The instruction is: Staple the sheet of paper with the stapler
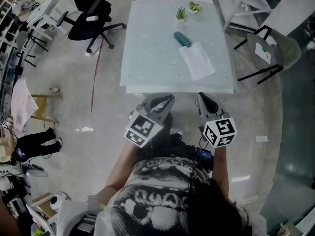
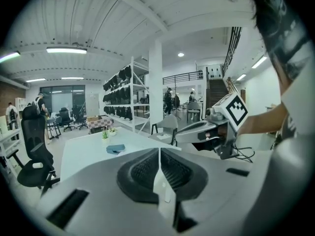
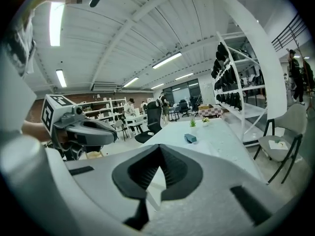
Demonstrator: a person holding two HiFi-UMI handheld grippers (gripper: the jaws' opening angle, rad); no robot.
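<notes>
Holding both tools out in front of us, we stand at the near edge of the white desk (image 1: 147,58), well short of the stapler (image 1: 182,39). The blue-green stapler lies flat on the desk's far half. The sheet of paper (image 1: 198,61) lies just beside it on our side, one corner close against the stapler's near end; we cannot tell whether they touch. Two small potted plants (image 1: 180,14) stand beyond the stapler, near the far edge.

The left tool (image 1: 162,98) is just off the desk's near edge, well apart from the stapler. Its jaws are pressed together with nothing between the ribbed pads. The right tool (image 1: 204,97) is level with it, more directly on our side of the stapler, and its jaws are likewise pressed together and bare. Neither tool touches the stapler or the paper.

Left of the stapler, off the desk, stands a black office chair (image 1: 91,16). To the stapler's right, also off the desk, is a grey chair (image 1: 275,53).
</notes>
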